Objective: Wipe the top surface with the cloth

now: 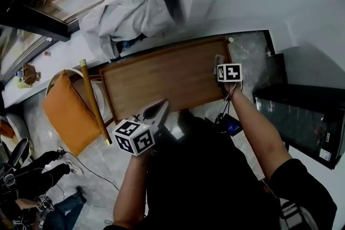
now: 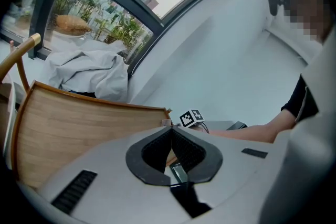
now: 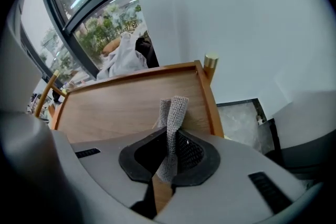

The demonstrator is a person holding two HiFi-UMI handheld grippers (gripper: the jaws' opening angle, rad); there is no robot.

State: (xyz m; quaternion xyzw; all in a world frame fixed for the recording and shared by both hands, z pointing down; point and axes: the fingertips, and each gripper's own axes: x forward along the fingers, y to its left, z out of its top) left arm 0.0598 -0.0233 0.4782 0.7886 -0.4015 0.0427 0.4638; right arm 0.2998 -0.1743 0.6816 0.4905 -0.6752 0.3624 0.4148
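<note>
The wooden top (image 1: pixel 161 75) with a raised rim lies ahead of me. My right gripper (image 1: pixel 220 63) hovers over its right end, shut on a grey knitted cloth (image 3: pixel 176 110) that stands up in a fold between the jaws (image 3: pixel 170 132). In the right gripper view the cloth hangs over the wood (image 3: pixel 121 107) near the right rim. My left gripper (image 1: pixel 156 111) is at the near edge of the top, shut with nothing in it (image 2: pixel 170 129). In the left gripper view the top (image 2: pixel 73 128) stretches away to the right gripper's marker cube (image 2: pixel 191 117).
A chair with an orange cushion (image 1: pixel 67 110) stands left of the top. A heap of white fabric (image 1: pixel 129 13) lies on the sill behind it. A black cabinet (image 1: pixel 302 116) stands to the right. A brass knob (image 3: pixel 211 60) caps the far right corner. Another person's legs (image 1: pixel 32 175) show at lower left.
</note>
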